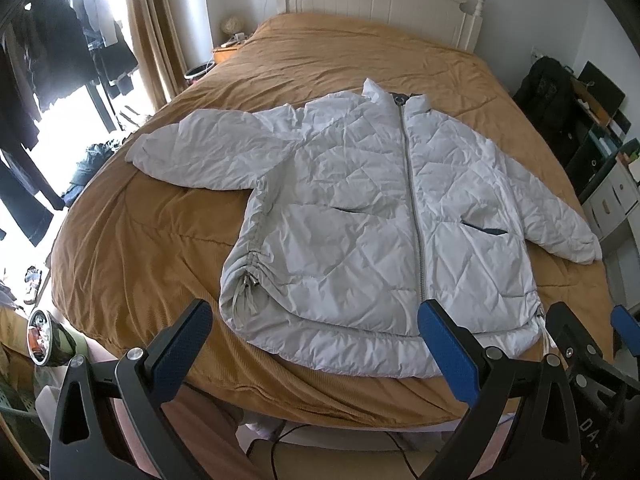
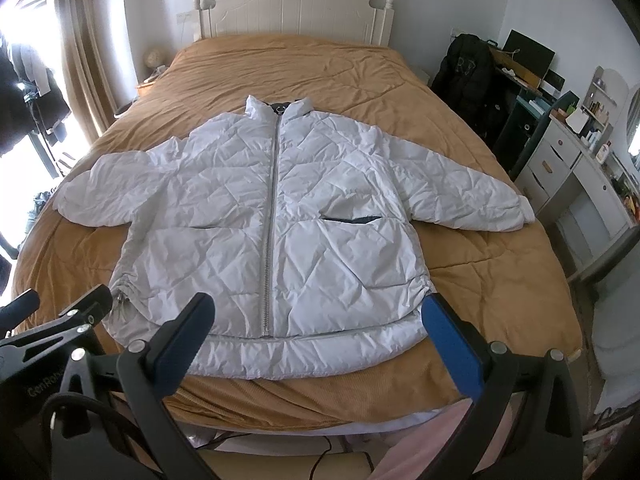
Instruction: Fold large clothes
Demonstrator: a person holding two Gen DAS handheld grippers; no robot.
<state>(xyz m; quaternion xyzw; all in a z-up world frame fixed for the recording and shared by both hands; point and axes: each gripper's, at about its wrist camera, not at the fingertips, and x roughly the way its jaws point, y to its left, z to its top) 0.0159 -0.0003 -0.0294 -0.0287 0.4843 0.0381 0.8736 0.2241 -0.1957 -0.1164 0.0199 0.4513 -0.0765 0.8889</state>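
Note:
A white quilted puffer jacket (image 1: 340,200) (image 2: 224,200) lies front up on the bed, zipped, collar toward the headboard, both sleeves spread sideways. Its hem runs along the foot edge of the mustard bedcover (image 1: 132,248) (image 2: 472,264). My left gripper (image 1: 316,312) hovers open near the hem's left half, nothing between its blue pads (image 1: 452,356). My right gripper (image 2: 319,304) stands open over the hem's middle, holding nothing. Each gripper shows at the edge of the other view: the right gripper (image 1: 588,320) and the left gripper (image 2: 60,300).
A white headboard (image 2: 296,4) closes the far end. A black coat (image 2: 464,76) hangs over a chair beside white drawers (image 2: 560,176) on the right. Curtains (image 1: 148,28) and hanging dark clothes (image 1: 36,64) fill the left by the window. A cable (image 2: 320,460) lies on the floor below.

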